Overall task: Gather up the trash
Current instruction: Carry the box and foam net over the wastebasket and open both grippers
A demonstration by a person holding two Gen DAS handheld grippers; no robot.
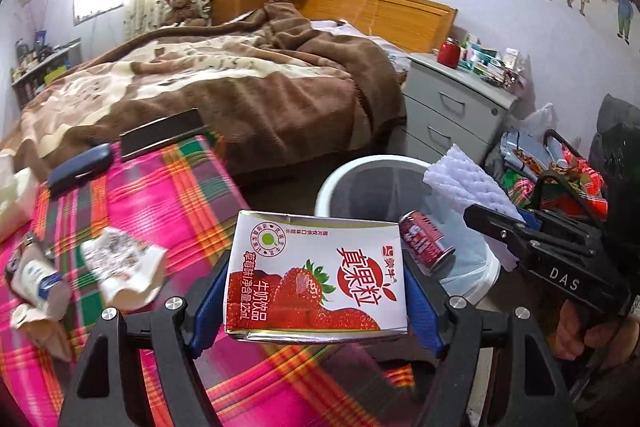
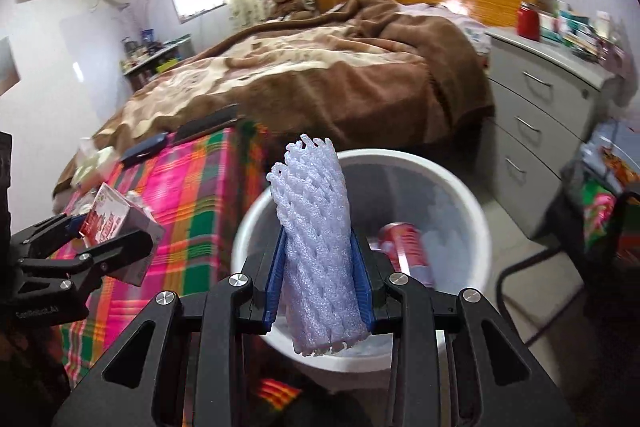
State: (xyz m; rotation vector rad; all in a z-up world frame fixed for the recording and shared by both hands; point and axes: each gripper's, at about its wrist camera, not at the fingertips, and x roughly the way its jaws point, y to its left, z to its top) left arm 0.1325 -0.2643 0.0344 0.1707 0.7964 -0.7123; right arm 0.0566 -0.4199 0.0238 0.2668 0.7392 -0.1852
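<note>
**Both grippers loaded at the bin**

My left gripper [image 1: 316, 291] is clamped on a strawberry milk carton [image 1: 316, 271], held above the plaid cloth [image 1: 168, 195] near its edge. My right gripper [image 2: 320, 267] squeezes a white foam net sleeve [image 2: 316, 247] upright over the white bin [image 2: 476, 211]. A red can [image 2: 404, 247] lies inside the bin. Crumpled wrappers [image 1: 124, 271] sit on the cloth to my left.

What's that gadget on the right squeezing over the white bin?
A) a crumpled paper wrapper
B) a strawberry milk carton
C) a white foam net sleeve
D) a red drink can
C: the right gripper has its blue pads clamped on the white foam net sleeve above the white bin; the strawberry milk carton is in the left gripper.
</note>
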